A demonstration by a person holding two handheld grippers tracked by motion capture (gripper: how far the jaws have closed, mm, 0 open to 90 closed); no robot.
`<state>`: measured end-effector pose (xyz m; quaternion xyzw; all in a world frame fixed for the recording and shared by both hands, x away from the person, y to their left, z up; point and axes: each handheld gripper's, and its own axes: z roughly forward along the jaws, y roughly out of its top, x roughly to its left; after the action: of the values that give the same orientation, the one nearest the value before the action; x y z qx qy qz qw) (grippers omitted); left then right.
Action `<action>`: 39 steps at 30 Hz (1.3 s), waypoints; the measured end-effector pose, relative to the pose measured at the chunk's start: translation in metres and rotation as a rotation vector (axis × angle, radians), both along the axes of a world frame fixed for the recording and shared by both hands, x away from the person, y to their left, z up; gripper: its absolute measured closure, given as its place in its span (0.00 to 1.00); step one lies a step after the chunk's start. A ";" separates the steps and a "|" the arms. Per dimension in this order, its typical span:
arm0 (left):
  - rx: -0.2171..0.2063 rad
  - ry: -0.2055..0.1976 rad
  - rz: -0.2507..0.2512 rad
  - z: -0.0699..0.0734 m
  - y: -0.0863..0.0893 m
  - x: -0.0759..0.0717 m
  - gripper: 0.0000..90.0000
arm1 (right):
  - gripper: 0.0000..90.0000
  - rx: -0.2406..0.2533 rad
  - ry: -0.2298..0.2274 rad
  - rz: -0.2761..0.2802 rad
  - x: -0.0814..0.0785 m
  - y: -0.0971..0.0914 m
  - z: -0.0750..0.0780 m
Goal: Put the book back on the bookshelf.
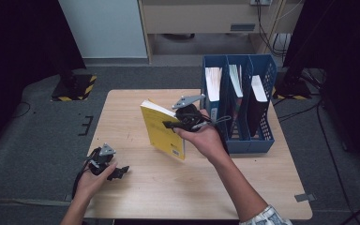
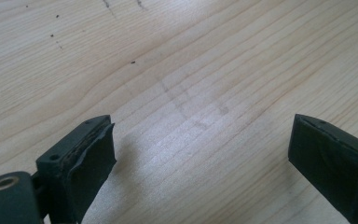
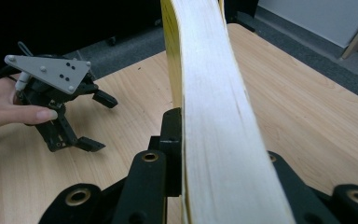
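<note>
The right gripper (image 1: 169,125) is clamped on a yellow book (image 1: 161,130), its jaws pressing the covers from both sides. In the right gripper view the book's pale page edge (image 3: 219,116) rises straight up between the jaws, with the yellow cover showing at its left. The book is held upright and slightly tilted above the middle of the wooden table (image 1: 136,187), just left of the blue file rack (image 1: 243,140), which stands at the table's far right with other books in its slots. The right hand (image 1: 206,138) grips the tool from the right of the book.

The left gripper (image 1: 115,172) rests low at the near left of the table, well apart from the book. Its jaws stand wide with nothing but bare wood between them, and the left hand (image 1: 93,180) holds it from behind.
</note>
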<state>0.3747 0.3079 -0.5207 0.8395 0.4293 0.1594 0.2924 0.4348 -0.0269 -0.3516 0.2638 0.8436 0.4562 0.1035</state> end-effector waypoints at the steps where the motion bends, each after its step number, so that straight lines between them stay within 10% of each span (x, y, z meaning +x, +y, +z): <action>1: 0.004 -0.002 -0.002 0.000 0.000 0.000 0.07 | 0.84 -0.002 -0.001 -0.007 -0.001 -0.002 0.001; 39: -0.027 0.002 0.025 -0.007 -0.001 -0.002 0.05 | 0.83 0.016 -0.021 -0.045 -0.023 -0.065 0.011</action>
<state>0.3729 0.3068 -0.5282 0.8303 0.4422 0.1563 0.3012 0.4118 -0.0922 -0.3408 0.2785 0.8326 0.4632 0.1206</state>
